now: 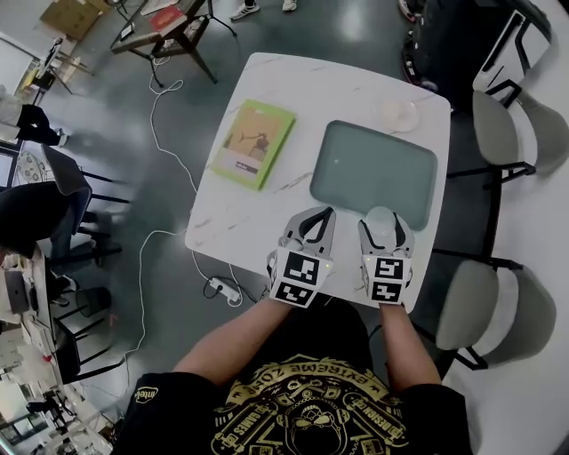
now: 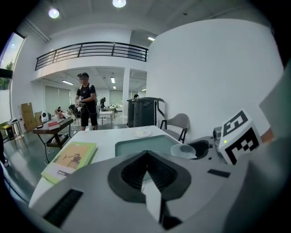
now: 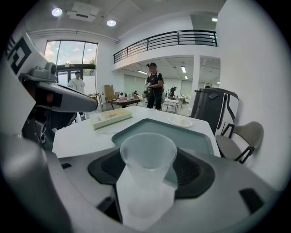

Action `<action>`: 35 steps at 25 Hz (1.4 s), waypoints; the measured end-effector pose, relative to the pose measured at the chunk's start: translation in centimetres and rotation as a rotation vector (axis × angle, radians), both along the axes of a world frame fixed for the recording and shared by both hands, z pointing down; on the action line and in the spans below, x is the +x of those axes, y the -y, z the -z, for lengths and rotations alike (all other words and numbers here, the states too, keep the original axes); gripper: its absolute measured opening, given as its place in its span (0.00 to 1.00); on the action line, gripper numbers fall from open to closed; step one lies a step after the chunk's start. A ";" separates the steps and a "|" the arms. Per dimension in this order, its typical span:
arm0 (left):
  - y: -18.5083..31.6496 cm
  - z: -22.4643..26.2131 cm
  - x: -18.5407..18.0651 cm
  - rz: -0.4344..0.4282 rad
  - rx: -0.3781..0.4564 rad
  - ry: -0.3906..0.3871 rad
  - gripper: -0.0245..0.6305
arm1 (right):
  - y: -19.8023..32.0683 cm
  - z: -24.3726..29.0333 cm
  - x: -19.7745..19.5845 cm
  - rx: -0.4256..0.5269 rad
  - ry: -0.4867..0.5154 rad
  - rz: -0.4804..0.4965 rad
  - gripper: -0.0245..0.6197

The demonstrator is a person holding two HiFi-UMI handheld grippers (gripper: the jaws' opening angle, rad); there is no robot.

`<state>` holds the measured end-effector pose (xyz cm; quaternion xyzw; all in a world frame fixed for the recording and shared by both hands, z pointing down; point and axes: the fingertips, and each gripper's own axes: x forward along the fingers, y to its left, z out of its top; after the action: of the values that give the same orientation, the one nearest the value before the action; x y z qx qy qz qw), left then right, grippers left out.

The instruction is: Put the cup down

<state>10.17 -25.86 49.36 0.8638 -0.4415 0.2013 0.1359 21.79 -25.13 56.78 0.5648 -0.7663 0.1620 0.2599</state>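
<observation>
Clear cup (image 3: 148, 157) upright, clasped in right gripper (image 1: 384, 236), at tray's (image 1: 373, 164) near edge

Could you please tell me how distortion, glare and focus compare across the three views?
Head view: milder bending, even light, soft sheen on the floor. Left gripper view: heavy fisheye, black corners, ceiling lights flare. Right gripper view: same fisheye, windows washed out, the cup crisp at its rim.
</observation>
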 end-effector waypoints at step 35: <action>0.9 -2.5 0.7 0.005 -0.064 0.033 0.04 | 4.4 -4.1 0.1 -0.043 0.001 0.010 0.52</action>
<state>10.88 -26.73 51.84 0.8545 -0.4390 0.2293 0.1567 21.85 -29.55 60.84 0.5553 -0.7655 0.1776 0.2723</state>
